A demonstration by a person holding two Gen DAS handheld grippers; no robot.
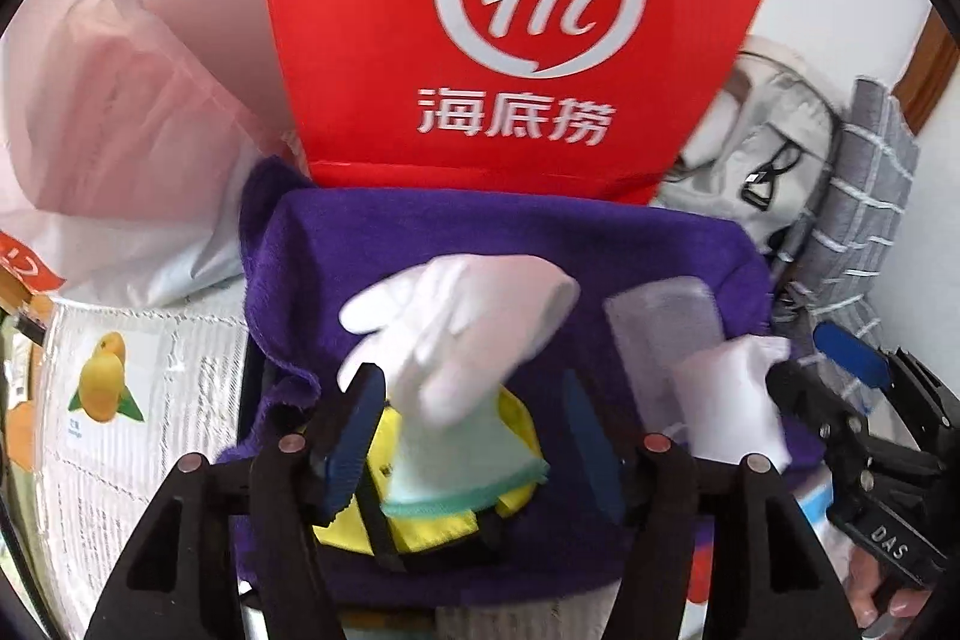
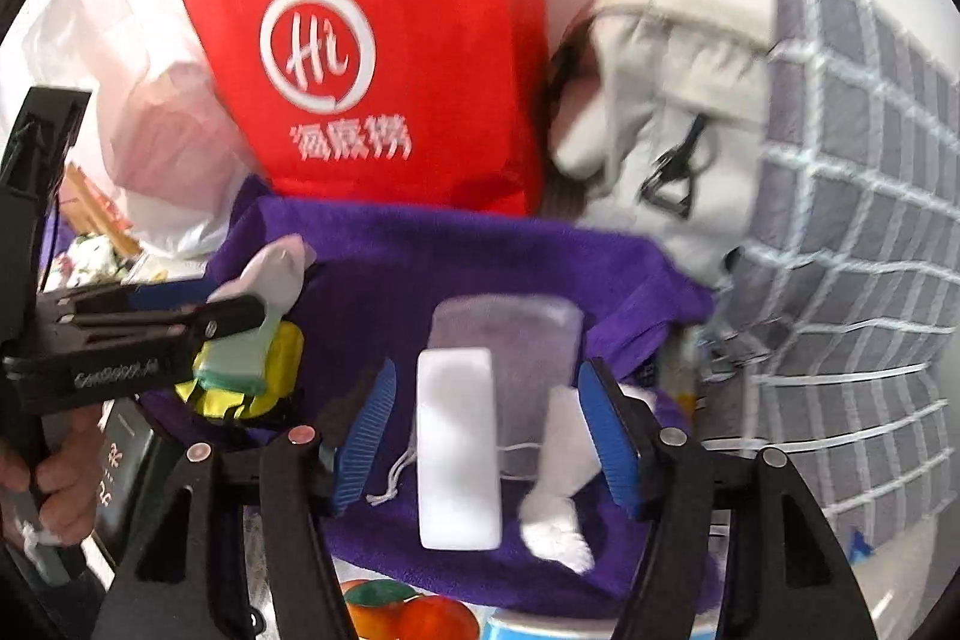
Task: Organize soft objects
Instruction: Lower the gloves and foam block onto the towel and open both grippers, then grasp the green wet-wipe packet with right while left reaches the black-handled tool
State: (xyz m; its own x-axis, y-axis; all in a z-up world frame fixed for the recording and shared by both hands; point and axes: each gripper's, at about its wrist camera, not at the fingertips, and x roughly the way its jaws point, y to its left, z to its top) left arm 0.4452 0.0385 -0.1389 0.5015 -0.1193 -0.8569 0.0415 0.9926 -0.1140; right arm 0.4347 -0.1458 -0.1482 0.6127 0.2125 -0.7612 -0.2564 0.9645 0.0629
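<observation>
Both jaws are being held released. The left gripper (image 1: 474, 430) is straddling a white-and-mint glove (image 1: 456, 340) at lower centre, seemingly just set down; the right gripper (image 2: 486, 436) is bracketing a white pouch (image 2: 459, 448) on the purple towel (image 2: 480, 250), apparently serving as the collecting surface.

Fuzzy matt purple towel (image 1: 492, 244), smooth red paper bag (image 1: 510, 10), soft white cloth glove (image 1: 456, 316), ribbed blue gripper pads (image 2: 366, 430), translucent frosted plastic pouch (image 2: 510, 340), woven grey checked cloth (image 2: 852, 196)
</observation>
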